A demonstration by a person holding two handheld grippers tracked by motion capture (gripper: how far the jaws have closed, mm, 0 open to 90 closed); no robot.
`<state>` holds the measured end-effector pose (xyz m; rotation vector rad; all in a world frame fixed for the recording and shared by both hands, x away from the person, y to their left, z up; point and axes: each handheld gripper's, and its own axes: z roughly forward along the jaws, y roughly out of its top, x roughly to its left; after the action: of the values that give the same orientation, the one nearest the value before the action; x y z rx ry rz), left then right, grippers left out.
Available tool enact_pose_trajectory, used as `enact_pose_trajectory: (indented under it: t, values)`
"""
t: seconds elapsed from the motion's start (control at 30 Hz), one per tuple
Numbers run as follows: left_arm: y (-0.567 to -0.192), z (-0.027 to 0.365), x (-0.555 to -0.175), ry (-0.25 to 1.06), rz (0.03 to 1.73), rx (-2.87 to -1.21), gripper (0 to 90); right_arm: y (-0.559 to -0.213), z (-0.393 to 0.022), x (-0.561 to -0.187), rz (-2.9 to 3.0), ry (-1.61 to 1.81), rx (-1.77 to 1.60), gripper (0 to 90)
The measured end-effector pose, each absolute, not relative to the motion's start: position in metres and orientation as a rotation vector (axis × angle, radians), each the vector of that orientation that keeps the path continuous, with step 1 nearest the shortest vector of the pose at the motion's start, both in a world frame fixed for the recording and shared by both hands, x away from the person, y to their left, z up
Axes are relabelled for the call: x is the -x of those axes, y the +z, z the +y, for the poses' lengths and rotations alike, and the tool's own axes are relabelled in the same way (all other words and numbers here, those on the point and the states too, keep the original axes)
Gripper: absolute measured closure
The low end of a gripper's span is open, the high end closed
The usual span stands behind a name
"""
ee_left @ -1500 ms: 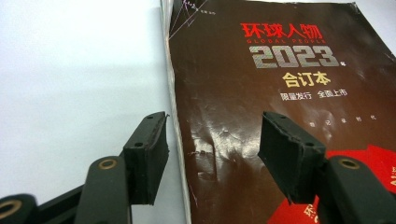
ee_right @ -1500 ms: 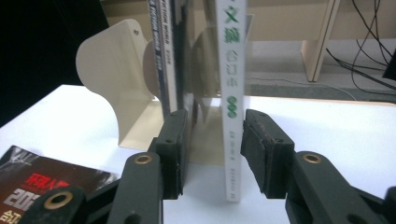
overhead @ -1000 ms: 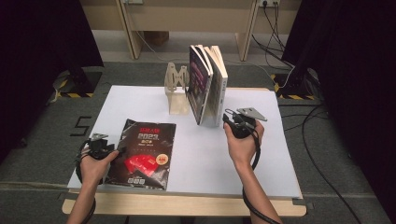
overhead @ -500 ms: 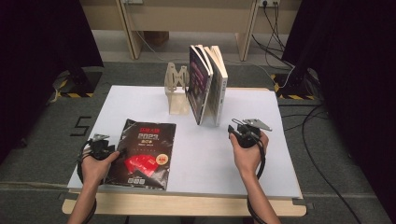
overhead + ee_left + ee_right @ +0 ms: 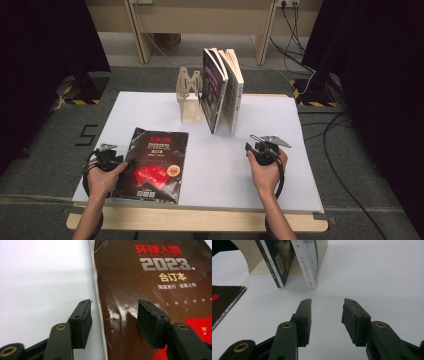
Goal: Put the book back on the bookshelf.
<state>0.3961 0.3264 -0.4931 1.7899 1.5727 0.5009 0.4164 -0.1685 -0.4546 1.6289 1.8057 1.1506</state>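
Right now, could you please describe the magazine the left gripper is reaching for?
On the white table, look near the front left corner. The magazine lies flat there, dark brown with red patches and "2023" printed large, whereas the other books stand upright against a bookend.

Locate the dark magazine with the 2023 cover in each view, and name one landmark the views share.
High view: the magazine lies flat at lower left, beside the left gripper.
Left gripper view: it covers the right half, its left edge between the open jaws.
Right gripper view: one corner shows at the left edge.
Shared landmark: the white table top, seen in all three views.
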Motion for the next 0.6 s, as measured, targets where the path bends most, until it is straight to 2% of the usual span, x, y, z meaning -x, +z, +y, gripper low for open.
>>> enact_pose_trajectory:
  t: [0.1,0.4,0.6]
  values:
    - [-0.493,0.323,-0.396,0.503,1.549,-1.812,50.2,-0.456,-0.169,-0.415,1.806,1.144,-1.635,59.3]
    - [-0.492,0.320,-0.397,0.496,1.544,-1.820,51.1,-0.461,-0.170,-0.413,1.810,1.146,-1.644,59.3]
    - [-0.491,0.302,-0.398,0.469,1.498,-1.852,52.3,-0.464,-0.170,-0.412,1.818,1.137,-1.645,59.3]
